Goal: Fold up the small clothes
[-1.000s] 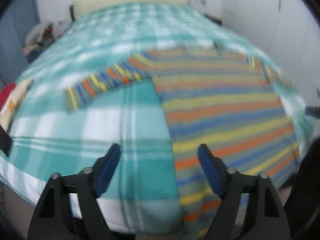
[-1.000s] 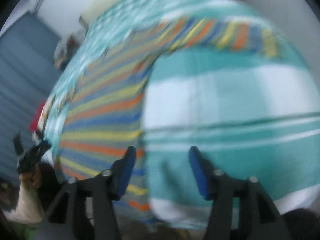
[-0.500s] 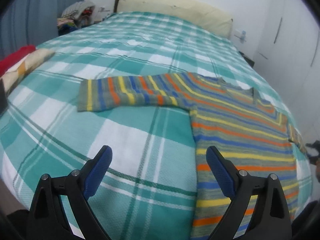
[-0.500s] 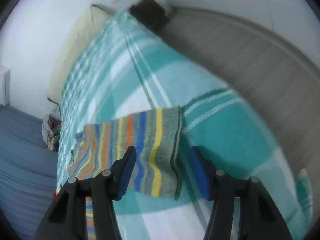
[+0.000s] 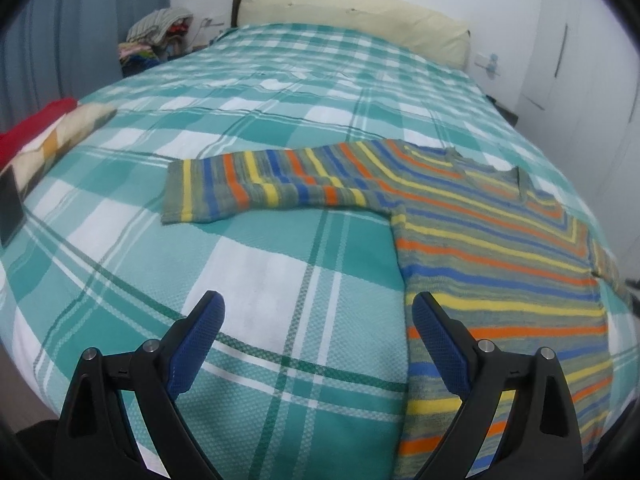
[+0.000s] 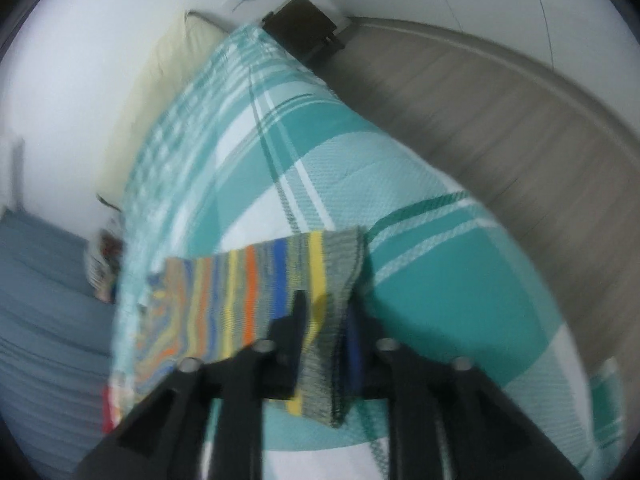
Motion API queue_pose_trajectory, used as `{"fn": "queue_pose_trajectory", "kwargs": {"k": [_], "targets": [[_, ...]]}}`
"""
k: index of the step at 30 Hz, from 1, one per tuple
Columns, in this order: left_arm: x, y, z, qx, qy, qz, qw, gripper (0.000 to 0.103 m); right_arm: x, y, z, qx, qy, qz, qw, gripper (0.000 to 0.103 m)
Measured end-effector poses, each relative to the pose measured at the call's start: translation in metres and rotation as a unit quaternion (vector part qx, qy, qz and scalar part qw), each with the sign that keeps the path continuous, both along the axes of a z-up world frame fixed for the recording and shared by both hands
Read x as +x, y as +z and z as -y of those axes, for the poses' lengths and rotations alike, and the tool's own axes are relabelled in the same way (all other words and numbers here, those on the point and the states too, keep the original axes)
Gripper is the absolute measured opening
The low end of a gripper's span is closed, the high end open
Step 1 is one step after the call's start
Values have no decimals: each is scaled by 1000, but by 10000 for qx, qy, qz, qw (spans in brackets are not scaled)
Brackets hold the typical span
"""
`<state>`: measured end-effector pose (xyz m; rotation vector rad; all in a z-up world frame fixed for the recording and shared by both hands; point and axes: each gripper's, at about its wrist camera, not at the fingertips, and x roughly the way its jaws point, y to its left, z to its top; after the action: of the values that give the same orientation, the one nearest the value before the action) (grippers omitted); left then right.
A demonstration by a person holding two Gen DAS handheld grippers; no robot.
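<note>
A striped knit sweater point(image 5: 492, 248) in grey, orange, yellow and blue lies flat on the teal plaid bed point(image 5: 256, 264). Its left sleeve point(image 5: 256, 184) stretches out to the left. My left gripper point(image 5: 318, 320) is open and empty above the bed's near edge, its right finger by the sweater's hem side. In the right wrist view my right gripper point(image 6: 326, 316) is shut on the cuff of the sweater's other sleeve point(image 6: 320, 276), which is lifted a little off the bed point(image 6: 432, 264).
A cream pillow point(image 5: 352, 16) lies at the head of the bed. A pile of clothes point(image 5: 156, 40) sits at the far left. Red and patterned fabric point(image 5: 44, 132) and a dark phone point(image 5: 10, 208) lie at the left edge. Grey floor point(image 6: 520, 128) runs beside the bed.
My right gripper has closed on the sleeve cuff, which lay between its open fingers half a second ago. My left gripper has settled slightly closer, still open over the bed.
</note>
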<state>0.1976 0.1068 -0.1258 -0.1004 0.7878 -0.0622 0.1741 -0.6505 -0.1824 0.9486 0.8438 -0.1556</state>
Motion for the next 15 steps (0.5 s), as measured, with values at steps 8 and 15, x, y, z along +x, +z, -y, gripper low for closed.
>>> {"fn": "queue_pose_trajectory", "kwargs": {"k": [8, 15], "targets": [[3, -7, -2, 152, 185, -114, 9996, 96, 12, 0, -16, -317, 99, -244, 9991, 2], [5, -7, -15, -135, 328, -213, 9991, 96, 36, 97, -91, -2032, 411, 46, 9783, 2]]}}
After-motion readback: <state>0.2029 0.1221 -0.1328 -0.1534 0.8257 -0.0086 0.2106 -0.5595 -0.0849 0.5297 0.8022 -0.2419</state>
